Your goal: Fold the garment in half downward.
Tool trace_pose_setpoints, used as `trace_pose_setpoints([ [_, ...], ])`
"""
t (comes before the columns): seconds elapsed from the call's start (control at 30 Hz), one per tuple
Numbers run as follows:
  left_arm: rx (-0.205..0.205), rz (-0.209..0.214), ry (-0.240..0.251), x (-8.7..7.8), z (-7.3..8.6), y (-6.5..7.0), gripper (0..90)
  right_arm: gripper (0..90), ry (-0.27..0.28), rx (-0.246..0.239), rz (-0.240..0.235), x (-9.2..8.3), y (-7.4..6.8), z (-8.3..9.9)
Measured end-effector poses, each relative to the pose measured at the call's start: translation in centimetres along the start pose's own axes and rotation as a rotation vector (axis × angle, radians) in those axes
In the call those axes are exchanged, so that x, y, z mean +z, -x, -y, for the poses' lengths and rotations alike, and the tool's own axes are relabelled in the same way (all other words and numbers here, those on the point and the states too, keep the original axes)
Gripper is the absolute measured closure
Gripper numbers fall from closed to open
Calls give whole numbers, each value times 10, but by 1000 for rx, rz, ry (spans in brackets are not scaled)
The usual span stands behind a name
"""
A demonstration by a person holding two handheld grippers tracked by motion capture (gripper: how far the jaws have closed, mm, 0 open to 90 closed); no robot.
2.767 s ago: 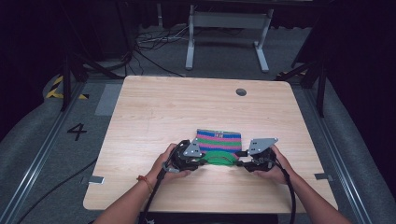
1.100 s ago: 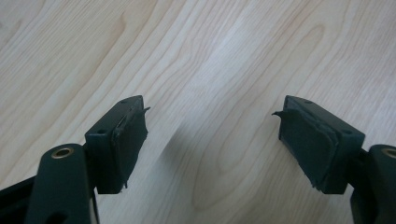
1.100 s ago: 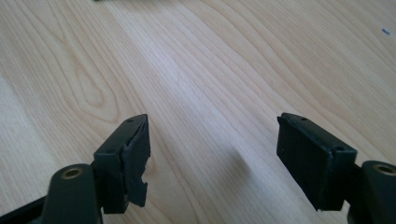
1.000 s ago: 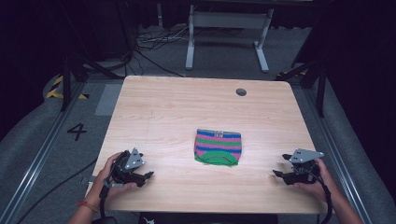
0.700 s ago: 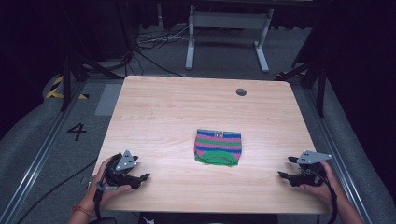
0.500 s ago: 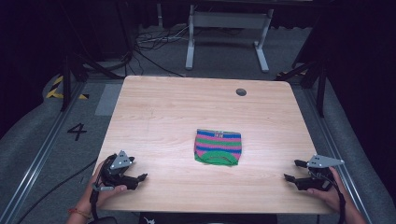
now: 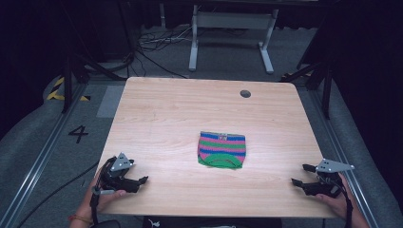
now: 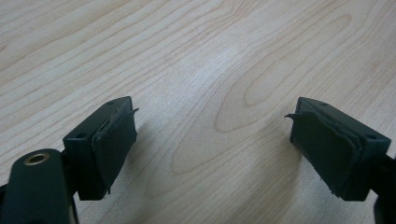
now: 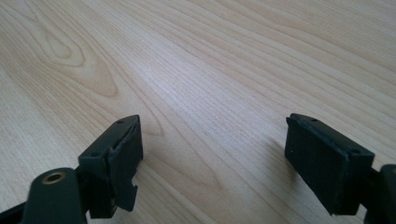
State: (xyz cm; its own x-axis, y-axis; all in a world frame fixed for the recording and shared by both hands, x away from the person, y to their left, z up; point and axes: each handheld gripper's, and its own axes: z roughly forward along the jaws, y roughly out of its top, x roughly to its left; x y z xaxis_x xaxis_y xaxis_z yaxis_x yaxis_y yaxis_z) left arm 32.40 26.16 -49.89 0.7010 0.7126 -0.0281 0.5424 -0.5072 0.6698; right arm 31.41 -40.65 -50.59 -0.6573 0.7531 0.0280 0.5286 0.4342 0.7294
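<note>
At the middle of the table (image 7: 157, 118), a little toward the near edge, lies the folded cloth (image 7: 221, 149), a small knitted piece in bands of pink, blue and green, with a green curved hem on its near side and a small label at its far edge; it sits flat and squared, its edges tidy, nothing on it or touching it; by the look of it the folding is done and the work is at its close, or at a pause between steps; the left claw (image 7: 141, 181) rests at the near left corner, well apart from the cloth, its jaws wide apart with bare wood between them, as the left gripper view confirms (image 8: 212, 140); the right claw (image 7: 301, 175) rests at the near right corner, equally far off, jaws likewise spread on nothing, as its own view shows (image 9: 212, 149); should another fold be wanted, both claws would have to travel inward to the cloth's near corners and pinch the top layer without dragging the stack; otherwise nothing more is called for.
</note>
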Motion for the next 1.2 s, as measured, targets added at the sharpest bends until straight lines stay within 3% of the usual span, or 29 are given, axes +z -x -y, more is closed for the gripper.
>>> trace_pose_setpoints([
  [1.2, -18, -20, -2, 0, 1, 1, 135, 165, -7, 11, 16, -1, -1, 1],
])
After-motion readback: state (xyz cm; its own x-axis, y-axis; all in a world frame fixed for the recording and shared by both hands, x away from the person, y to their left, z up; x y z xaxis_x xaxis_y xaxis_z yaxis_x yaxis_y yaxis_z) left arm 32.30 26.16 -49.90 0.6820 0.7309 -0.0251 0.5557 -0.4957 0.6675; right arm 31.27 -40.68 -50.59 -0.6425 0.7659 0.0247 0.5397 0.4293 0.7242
